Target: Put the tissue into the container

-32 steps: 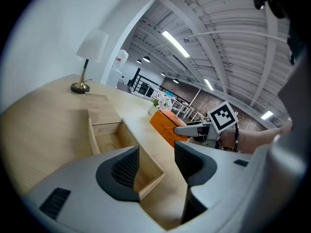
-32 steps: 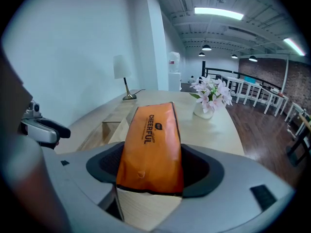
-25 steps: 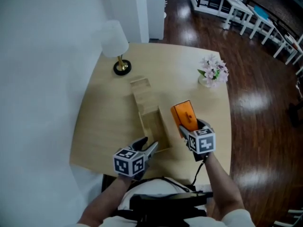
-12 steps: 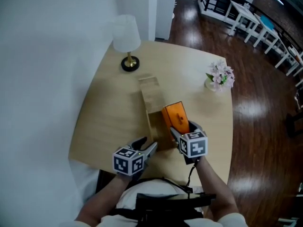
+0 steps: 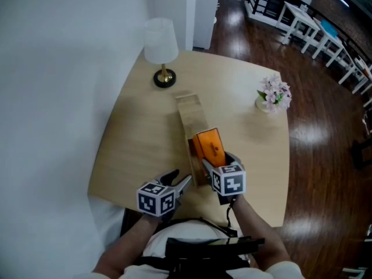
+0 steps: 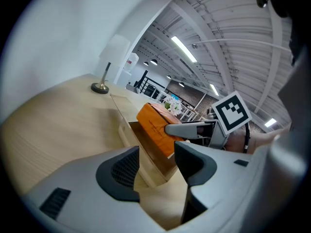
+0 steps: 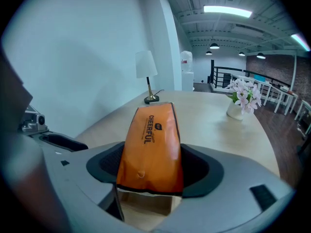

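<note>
On the table (image 5: 133, 138), the head view left much out of sight: the right gripper (image 5: 216, 158) covered the near end of the pack (image 5: 209, 147), and the pack covered most of the container (image 5: 192, 112) beneath it, so only the far wooden part showed. From the right gripper view the container (image 7: 146, 204) was just a strip of wood under the pack (image 7: 153, 144). Whether the pack touched the container's floor or walls could not be told.

The right gripper (image 7: 151, 170) had its jaws set wide and clamped on the pack's two sides. The left gripper (image 6: 158, 165) hung near the table's edge by the container's near corner (image 6: 127, 132), its jaws apart with nothing between them.

The pack (image 6: 153, 127) was a soft orange tissue wrapper with dark edges. Black print reading CHEERFUL ran along its top, and a white strip showed at its near lower edge. It lay lengthwise over the near, open end of the container, slanted.

Farther back, a lamp (image 5: 161, 48) stood well beyond the container, and flowers (image 5: 273, 95) sat off to the right.
</note>
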{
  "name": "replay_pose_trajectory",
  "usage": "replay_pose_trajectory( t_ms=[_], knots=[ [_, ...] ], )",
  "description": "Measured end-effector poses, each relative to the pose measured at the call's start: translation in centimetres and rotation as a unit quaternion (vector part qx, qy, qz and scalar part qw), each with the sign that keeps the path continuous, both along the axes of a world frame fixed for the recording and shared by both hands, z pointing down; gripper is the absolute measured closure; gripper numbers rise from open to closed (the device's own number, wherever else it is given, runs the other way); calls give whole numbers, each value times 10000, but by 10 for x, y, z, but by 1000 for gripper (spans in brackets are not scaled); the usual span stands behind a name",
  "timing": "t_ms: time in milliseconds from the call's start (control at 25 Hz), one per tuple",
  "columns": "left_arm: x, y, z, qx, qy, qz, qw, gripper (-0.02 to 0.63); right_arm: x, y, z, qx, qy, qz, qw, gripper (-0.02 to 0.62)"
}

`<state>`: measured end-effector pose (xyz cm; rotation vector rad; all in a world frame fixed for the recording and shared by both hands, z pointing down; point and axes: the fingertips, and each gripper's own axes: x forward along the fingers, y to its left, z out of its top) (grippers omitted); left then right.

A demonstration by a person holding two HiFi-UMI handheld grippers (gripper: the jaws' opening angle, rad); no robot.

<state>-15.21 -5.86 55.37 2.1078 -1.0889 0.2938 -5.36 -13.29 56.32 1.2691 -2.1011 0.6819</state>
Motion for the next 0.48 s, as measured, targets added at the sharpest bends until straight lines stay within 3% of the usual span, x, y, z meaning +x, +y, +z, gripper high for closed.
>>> replay_pose_trajectory(
  t_ms=[480],
  knots=[
    [-17, 10, 4, -117, 0, 59, 9999, 377, -20, 15, 22, -100, 277, 288, 9992, 241]
  ],
)
